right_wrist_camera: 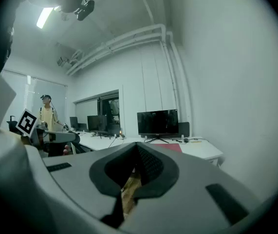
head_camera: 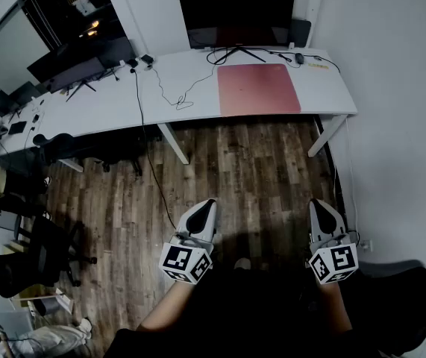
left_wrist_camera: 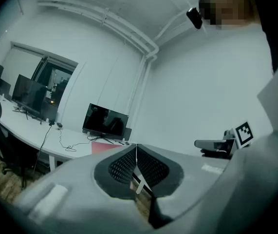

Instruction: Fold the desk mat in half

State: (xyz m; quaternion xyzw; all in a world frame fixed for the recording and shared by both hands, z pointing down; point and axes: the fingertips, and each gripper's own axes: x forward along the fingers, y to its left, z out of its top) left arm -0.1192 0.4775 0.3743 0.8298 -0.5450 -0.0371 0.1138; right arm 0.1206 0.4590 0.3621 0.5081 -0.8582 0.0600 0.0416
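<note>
Nearest the camera on the head, a person's two bare forearms reached forward, each holding a hand-held gripper above a wooden floor (head_camera: 250,170). The left hand-held gripper (head_camera: 210,203) pointed ahead, a cube with square black-and-white markers at its rear. Its own camera showed its jaws pressed together at the tips with nothing between them. The right hand-held gripper (head_camera: 319,202) was level with it, off to the right, carrying the same kind of cube. In the right gripper view its jaws also met at the tips and pinched nothing; only floor showed through the narrow wedge below the pads.

Beyond the bare floorboards stood a long white surface (head_camera: 108,107) on white legs. The desk mat (head_camera: 259,89), a reddish rectangle, lay flat and unfolded on the right part of that surface, its front edge near the surface's front edge, well apart from both hand-held grippers. A thin black cable (head_camera: 169,95) snaked across the surface just left of the mat. A dark monitor (head_camera: 236,21) stood right behind the mat against a white wall, and a small mouse (head_camera: 299,58) sat near the mat's far right corner. Further left, black office chairs (head_camera: 86,144) were tucked under the surface and more monitors (head_camera: 78,64) stood on it. Far off in the right gripper view stood another person in a yellow top (right_wrist_camera: 47,113).
</note>
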